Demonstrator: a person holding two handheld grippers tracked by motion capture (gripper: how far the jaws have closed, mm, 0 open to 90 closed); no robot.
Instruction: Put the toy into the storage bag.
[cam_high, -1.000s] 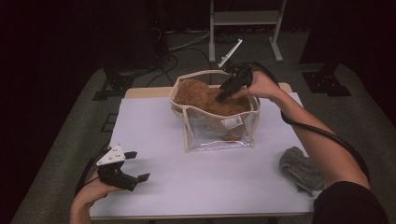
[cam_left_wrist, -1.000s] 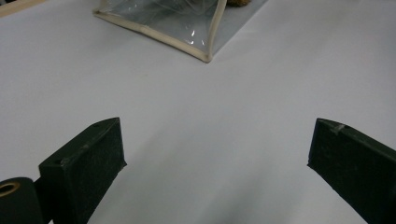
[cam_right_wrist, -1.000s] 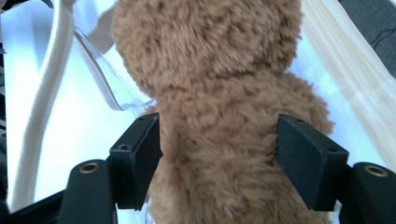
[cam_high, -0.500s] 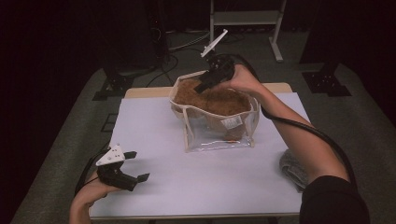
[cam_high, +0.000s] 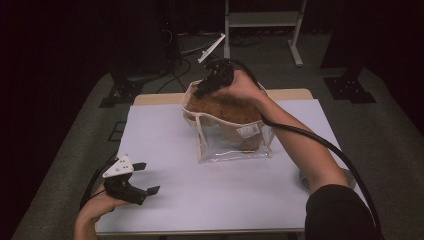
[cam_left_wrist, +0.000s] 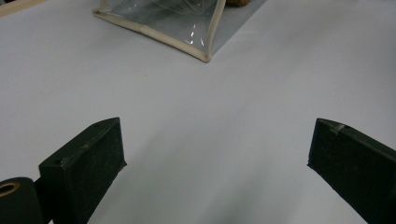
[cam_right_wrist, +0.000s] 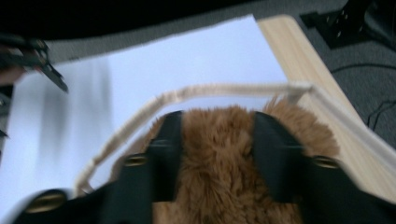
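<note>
1 clear bag (cam_high: 235, 145), 1 brown furry toy (cam_right_wrist: 219, 154), 2 tongs, right tongs (cam_right_wrist: 217, 135) pinching toy

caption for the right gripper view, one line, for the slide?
Right gripper with its jaws, which have just been closing, around brown plush fur inside the clear cream-trimmed bag on the white table.

Dark room, grey carpet (cam_high: 75, 150), white table (cam_high: 165, 130)

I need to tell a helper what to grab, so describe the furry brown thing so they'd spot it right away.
On the white table, look to the far middle for the clear plastic bag with cream piping. The brown plush fills its open top, where the right gripper has closed its jaws on the fur. It is the only fuzzy, tan-brown item; a grey cloth lies nearer the right edge.
</note>
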